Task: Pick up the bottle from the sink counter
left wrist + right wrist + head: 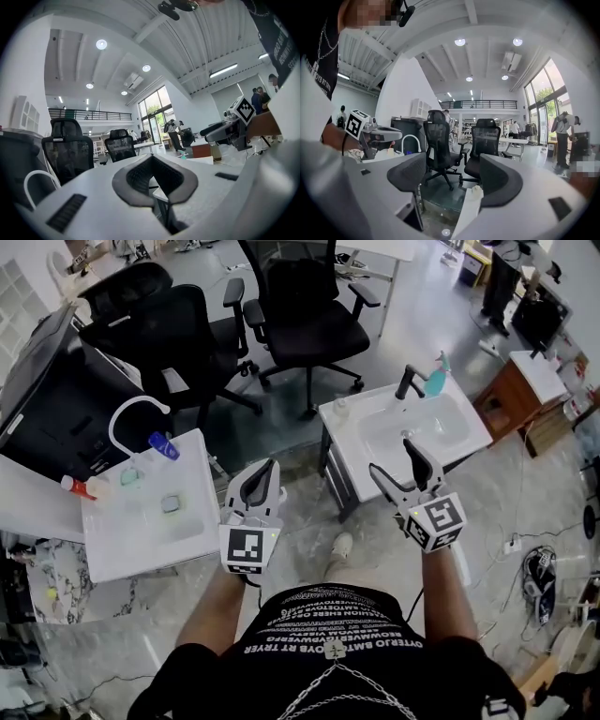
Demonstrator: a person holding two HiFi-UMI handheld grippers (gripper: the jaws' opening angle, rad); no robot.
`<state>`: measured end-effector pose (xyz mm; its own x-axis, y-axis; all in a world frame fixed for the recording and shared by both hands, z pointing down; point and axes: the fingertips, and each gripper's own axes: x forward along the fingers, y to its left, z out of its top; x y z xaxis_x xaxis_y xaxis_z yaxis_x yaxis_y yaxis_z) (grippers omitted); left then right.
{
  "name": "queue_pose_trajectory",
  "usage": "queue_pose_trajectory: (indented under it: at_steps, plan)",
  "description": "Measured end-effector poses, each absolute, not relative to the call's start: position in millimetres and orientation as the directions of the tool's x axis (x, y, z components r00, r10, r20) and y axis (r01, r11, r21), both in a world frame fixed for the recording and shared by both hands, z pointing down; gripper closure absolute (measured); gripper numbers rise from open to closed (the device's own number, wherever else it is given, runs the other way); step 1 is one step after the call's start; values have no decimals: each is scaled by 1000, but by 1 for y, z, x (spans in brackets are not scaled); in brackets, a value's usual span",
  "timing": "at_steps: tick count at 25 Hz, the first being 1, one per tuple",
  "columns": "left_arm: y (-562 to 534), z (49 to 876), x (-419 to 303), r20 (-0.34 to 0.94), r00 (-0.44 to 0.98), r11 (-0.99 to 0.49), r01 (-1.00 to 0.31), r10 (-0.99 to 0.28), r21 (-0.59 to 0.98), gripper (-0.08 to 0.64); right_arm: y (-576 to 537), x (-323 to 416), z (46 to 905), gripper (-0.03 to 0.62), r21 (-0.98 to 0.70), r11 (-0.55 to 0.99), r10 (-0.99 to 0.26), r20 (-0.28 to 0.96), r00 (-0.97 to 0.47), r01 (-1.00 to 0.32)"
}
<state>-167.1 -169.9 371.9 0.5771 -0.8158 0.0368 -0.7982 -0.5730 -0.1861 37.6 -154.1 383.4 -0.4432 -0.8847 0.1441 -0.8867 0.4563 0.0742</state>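
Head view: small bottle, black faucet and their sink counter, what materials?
Bottle: pale, whitish, probably plastic; too small to be sure. Faucet: matte black, no glints, likely coated metal. Sink counter: smooth glossy white, ceramic or resin.

Office chairs (300, 310): black, with mesh backs, on castors; they stand close together on the grey floor.
Black monitor (52, 395): large, tilted, at the far left.
Wooden cabinet (506, 399): brown with a white top, at the right.
Person (502, 277): stands far back at the top right, in dark clothes.
Cables (539, 568): coiled on the marble floor (305, 521).
Ceiling lights (460, 42): round, switched on.
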Motion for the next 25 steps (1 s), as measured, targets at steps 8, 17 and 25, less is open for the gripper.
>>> queue_pose_trajectory:
  at_steps: [8, 17, 25]
  plan:
    - [-251, 372, -131, 35, 569, -566, -806, -821, -173, 554, -235, 64, 389, 256, 77, 481, -870, 161, -466, -873]
    - [-320, 366, -89, 24, 544, -542, -828, -839, -147, 554, -309, 90, 387, 256, 79, 538, -835, 186, -518, -839]
    - [-365, 363, -60, 12, 502, -497, -854, -865, -153, 554, -354, 128, 386, 256, 88, 589, -801, 193, -566, -803]
